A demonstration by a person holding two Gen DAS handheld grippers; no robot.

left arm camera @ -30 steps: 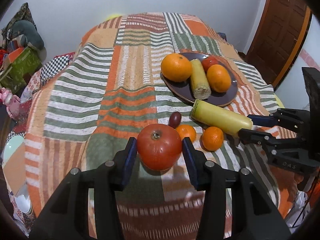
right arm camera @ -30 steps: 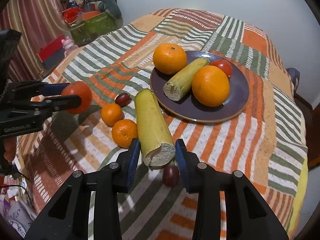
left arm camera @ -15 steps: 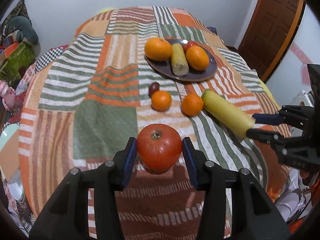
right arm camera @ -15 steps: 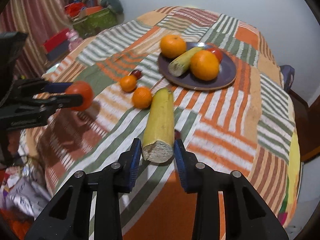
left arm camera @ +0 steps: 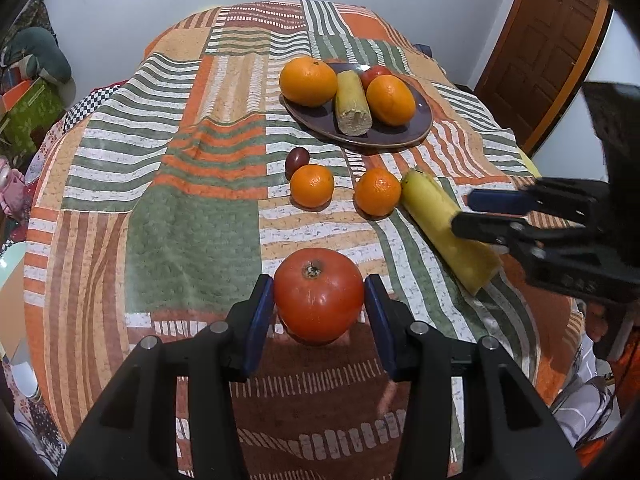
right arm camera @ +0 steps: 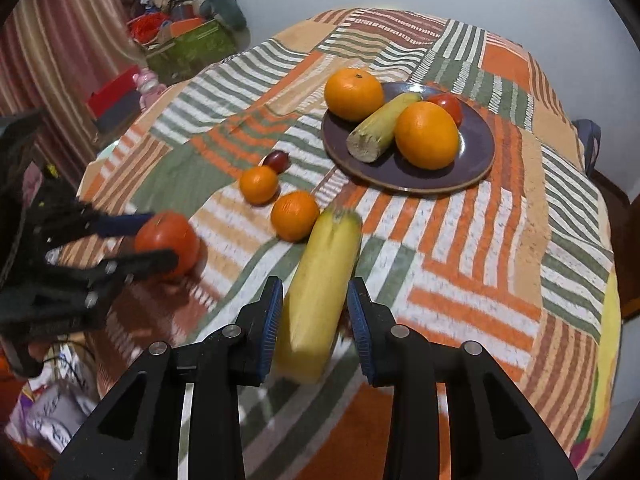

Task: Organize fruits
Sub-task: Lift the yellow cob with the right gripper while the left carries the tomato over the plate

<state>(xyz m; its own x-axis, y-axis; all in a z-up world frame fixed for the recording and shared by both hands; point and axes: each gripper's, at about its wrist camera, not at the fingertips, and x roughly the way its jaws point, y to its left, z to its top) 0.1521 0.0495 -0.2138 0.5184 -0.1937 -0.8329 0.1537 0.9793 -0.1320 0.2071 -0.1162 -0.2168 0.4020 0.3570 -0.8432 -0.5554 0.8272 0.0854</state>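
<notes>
My left gripper [left arm camera: 319,306] is shut on a big red tomato [left arm camera: 319,294] near the table's front edge. My right gripper [right arm camera: 315,311] has its jaws apart around a long yellow corn-like piece [right arm camera: 320,288], which lies on the cloth; gaps show at both pads. A dark plate [left arm camera: 404,136] at the back holds two oranges [left arm camera: 308,80], a shorter yellow piece [left arm camera: 351,104] and a small tomato [left arm camera: 374,74]. Two tangerines [left arm camera: 312,185] [left arm camera: 377,192] and a dark plum [left arm camera: 297,158] lie between the plate and me.
A striped patchwork cloth [left arm camera: 192,208] covers the round table. A wooden door [left arm camera: 548,48] stands at the right. Boxes and clutter [right arm camera: 188,36] sit on the floor to the left, beside a curtain [right arm camera: 52,52].
Both grippers pulled back toward the table's front edge. The right gripper's jaws have spread and the yellow piece now lies on the cloth. The left still holds the tomato.
</notes>
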